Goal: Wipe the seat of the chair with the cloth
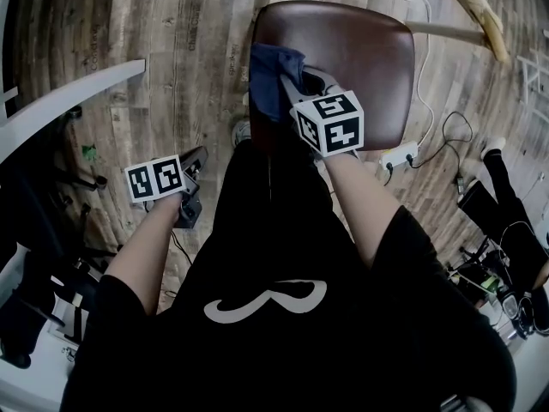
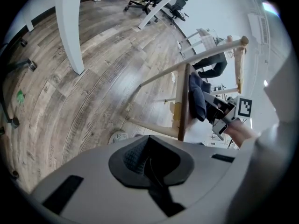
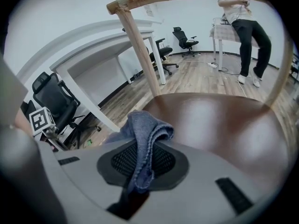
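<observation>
The chair's glossy brown seat (image 1: 360,58) lies ahead of me in the head view, with pale wooden back rails (image 3: 140,41) beyond it. My right gripper (image 1: 290,93) hovers over the seat's near left corner, shut on a blue cloth (image 1: 273,84). In the right gripper view the cloth (image 3: 142,134) is pinched between the jaws and bunches up above the seat (image 3: 219,120). My left gripper (image 1: 193,168) hangs off to the left above the floor, well away from the chair. Its jaws are shut with nothing between them (image 2: 150,160), and from there the chair (image 2: 183,104) shows side-on.
Wood plank floor surrounds the chair. A white desk (image 1: 60,101) stands at left. A power strip (image 1: 399,154) with cables lies right of the chair. Another person (image 3: 247,31) stands behind it, and office chairs (image 3: 184,38) are farther back. A shoe (image 1: 243,131) rests near the seat's front.
</observation>
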### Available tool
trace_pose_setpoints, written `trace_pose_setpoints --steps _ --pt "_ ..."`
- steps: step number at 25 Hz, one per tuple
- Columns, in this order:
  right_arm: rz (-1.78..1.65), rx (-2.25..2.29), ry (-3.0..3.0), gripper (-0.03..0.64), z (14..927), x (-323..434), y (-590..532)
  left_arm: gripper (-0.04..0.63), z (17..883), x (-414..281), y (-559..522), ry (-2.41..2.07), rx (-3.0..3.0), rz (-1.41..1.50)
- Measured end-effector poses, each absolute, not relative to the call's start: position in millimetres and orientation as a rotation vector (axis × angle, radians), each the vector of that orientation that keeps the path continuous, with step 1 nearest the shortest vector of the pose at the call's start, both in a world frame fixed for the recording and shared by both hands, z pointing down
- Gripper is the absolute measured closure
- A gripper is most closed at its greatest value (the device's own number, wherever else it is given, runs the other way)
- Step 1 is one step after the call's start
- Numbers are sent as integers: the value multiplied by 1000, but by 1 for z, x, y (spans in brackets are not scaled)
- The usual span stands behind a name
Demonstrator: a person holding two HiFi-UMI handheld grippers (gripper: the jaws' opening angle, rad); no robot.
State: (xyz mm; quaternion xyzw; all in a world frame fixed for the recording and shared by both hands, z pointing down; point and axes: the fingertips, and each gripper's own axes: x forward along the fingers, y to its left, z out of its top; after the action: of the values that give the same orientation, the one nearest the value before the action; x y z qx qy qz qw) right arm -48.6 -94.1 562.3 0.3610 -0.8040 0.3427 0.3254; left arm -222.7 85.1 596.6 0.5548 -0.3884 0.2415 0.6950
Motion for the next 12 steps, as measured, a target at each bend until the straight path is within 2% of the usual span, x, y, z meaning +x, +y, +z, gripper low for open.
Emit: trace_pose_setpoints --steps 12 --pt "895 1050 -2057 563 565 39 -101 581 591 -180 89 -894 1224 527"
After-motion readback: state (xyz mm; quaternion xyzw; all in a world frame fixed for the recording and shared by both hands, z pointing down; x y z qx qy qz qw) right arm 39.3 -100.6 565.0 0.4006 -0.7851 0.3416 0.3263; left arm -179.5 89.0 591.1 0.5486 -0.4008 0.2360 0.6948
